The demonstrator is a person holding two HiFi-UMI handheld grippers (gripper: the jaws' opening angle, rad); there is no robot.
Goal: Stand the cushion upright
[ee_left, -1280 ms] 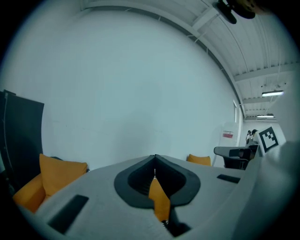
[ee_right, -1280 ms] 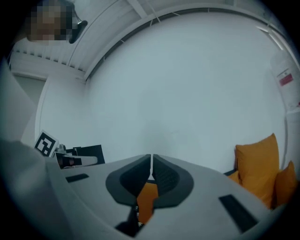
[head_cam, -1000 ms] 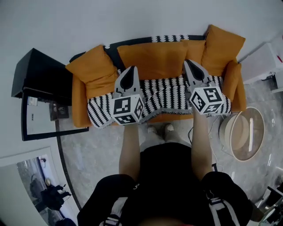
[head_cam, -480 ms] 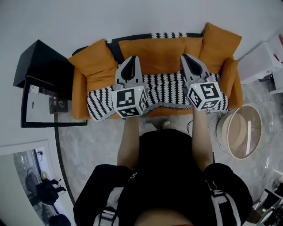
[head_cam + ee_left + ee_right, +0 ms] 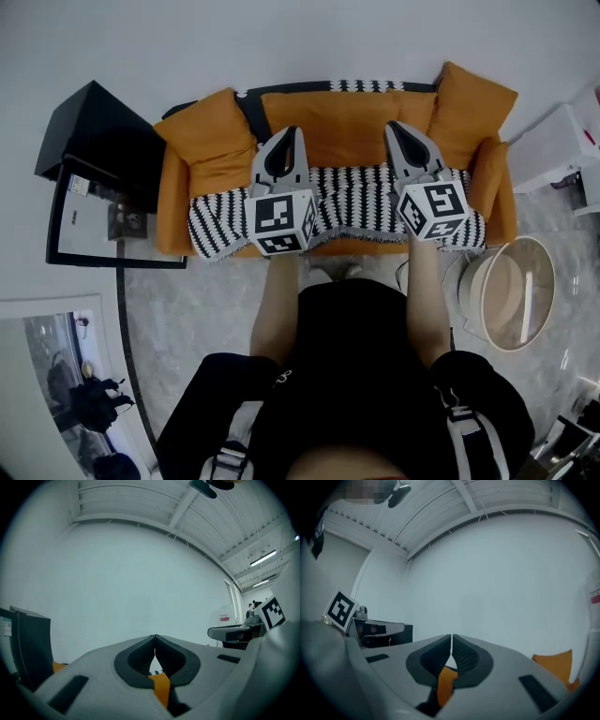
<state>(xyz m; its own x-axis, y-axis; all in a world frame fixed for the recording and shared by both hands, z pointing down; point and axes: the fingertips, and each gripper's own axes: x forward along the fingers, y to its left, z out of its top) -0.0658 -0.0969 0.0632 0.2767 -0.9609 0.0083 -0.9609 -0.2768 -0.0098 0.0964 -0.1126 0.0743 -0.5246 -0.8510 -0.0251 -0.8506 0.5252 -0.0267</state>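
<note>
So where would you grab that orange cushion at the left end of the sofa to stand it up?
Probably by its upper edge near a corner, coming from the front, over the striped blanket. The cushion leans into the corner of the sofa, so its top edge looks free while its lower part is pressed in.

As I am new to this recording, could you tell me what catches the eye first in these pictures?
The orange sofa, with a black-and-white zigzag blanket over its seat, stands out at the centre of the head view. In front of it the person holds the left tool and the right tool, both shut and empty. Plump orange cushions sit at the sofa's two ends.
</note>
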